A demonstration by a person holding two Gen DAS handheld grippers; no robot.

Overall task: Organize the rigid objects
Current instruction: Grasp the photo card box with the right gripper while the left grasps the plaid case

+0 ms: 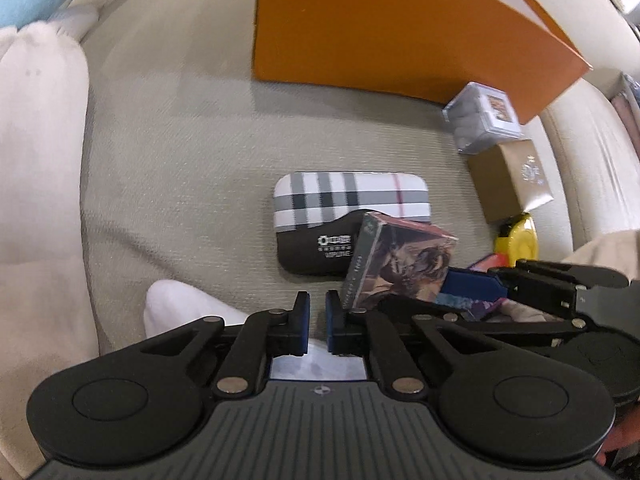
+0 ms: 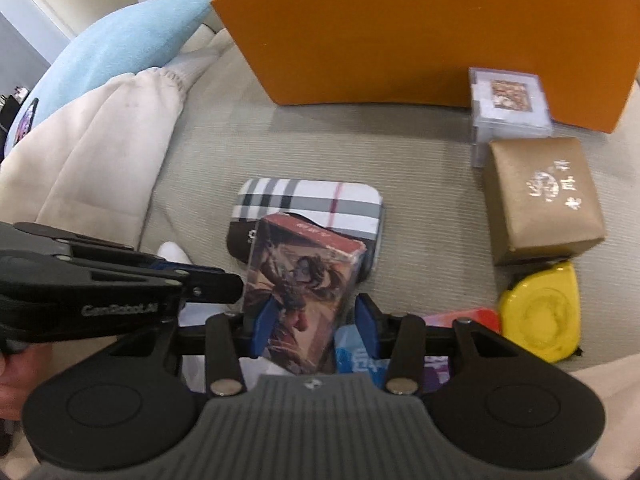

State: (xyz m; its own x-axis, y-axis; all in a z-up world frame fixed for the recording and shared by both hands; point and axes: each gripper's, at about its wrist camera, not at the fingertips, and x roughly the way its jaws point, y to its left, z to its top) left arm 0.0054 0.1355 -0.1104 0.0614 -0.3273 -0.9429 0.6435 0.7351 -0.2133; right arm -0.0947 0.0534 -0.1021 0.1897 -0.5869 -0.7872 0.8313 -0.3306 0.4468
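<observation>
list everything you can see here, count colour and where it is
orange box: 1, orange, open-topped, at the back of the sofa seat
clear case: 1, see-through with a picture label, against the orange box's front right
brown box: 1, brown with silver print, in front of the clear case
tape measure: 1, yellow, in front of the brown box
plaid case: 1, white, grey and black check with a black end, mid-seat
card box: 1, reddish with printed artwork, between the right gripper's pads
pillow: 1, light blue, back left
sofa: 1, beige
leg: 1, cream trousers, left
sock: 1, white
left gripper: 1, black with blue pads, shut, empty
right gripper: 1, black with blue pads, holding the card box
</observation>
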